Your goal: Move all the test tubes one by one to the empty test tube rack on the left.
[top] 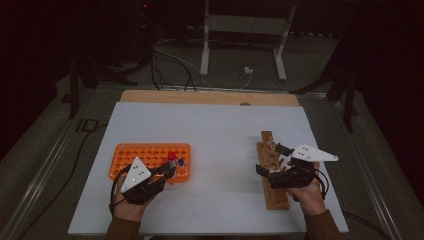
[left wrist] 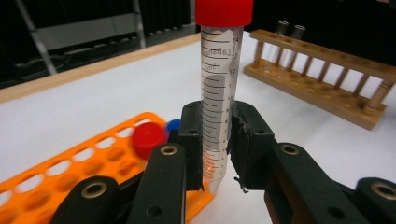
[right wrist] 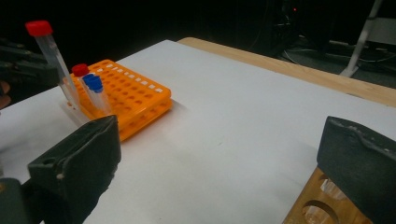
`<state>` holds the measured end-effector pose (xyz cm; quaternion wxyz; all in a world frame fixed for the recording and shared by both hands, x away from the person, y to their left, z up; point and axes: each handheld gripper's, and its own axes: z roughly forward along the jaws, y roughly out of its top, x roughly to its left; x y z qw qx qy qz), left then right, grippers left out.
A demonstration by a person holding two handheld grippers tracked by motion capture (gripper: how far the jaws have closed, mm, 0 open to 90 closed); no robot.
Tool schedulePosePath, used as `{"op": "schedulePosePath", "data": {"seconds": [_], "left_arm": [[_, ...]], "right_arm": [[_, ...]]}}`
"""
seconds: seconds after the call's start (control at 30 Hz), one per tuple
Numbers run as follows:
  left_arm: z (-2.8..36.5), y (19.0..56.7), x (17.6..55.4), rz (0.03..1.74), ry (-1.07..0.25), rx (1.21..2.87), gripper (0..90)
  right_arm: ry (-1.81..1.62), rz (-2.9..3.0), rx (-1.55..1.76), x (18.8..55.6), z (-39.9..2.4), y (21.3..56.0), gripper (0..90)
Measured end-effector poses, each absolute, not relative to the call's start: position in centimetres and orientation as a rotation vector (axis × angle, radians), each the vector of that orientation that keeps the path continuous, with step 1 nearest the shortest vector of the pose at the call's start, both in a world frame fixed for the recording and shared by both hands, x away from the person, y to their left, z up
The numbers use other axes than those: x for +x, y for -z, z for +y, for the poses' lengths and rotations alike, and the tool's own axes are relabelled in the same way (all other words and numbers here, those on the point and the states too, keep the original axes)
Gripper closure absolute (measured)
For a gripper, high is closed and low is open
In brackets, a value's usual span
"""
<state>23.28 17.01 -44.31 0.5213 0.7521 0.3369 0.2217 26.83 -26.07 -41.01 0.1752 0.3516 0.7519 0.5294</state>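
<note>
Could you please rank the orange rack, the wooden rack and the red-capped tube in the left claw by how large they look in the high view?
1. orange rack
2. wooden rack, partly hidden by the right claw, so its place against the orange rack is unsure
3. red-capped tube, plainly smallest

A white bench [top: 220, 135] with a wooden strip along its far edge carries an orange rack [top: 145, 152] toward its left edge and a wooden rack [top: 272, 192] toward its right edge, well apart. The left claw [top: 170, 169], held in a hand [top: 127, 205] at the near edge, sits at the orange rack's near right corner, beside a red cap [top: 172, 156] and a blue cap [top: 181, 162]. The right claw [top: 272, 160] hovers over the wooden rack, jaws spread, held by the other hand [top: 307, 192].
</note>
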Motion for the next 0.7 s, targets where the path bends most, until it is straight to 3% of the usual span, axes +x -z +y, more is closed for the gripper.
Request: {"op": "schedulePosePath", "data": {"seconds": [0.4,0.7], "left_arm": [[19.7,45.2,23.8,0.926,-0.604,1.759,75.4],[19.6,47.3,25.5,0.977,-0.593,1.841,75.3]], "right_arm": [[-1.504,2.120,1.000,26.8,-26.4,41.0,0.2],[-1.502,2.127,0.999,26.9,-26.3,41.1,0.2]]}}
